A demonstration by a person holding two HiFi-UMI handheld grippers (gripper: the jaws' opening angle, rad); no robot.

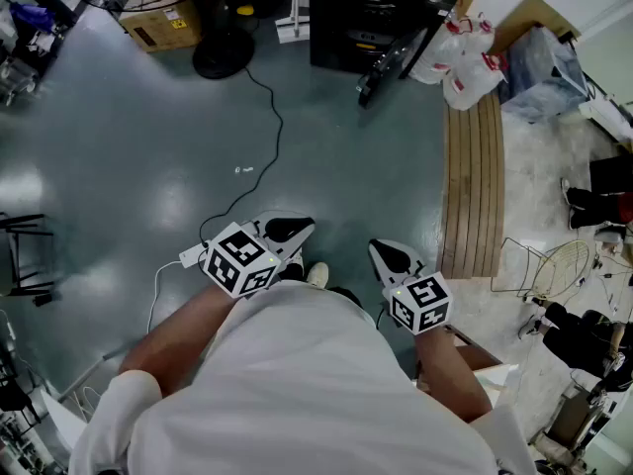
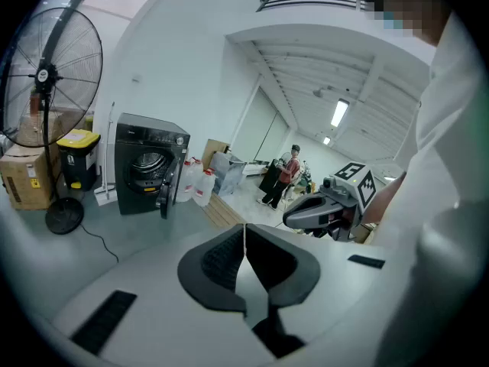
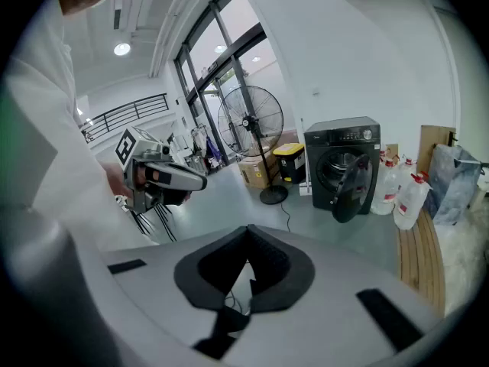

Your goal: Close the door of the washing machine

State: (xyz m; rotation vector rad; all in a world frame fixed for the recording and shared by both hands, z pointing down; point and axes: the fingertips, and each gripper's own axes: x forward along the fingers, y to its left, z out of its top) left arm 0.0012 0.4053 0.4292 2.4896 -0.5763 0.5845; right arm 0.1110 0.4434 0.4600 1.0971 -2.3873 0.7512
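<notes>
Left gripper (image 1: 289,230) & right gripper (image 1: 392,256) pinched together, empty, well short of washing machine (image 1: 381,8). Risk: glancing shove slips off open door (image 1: 394,59), so no latch.

Black front-loading washing machine (image 3: 350,150), upright, round dark door (image 3: 353,192) hanging open

Head looks down — 2 gripper views share washer (image 2: 149,163)
</notes>
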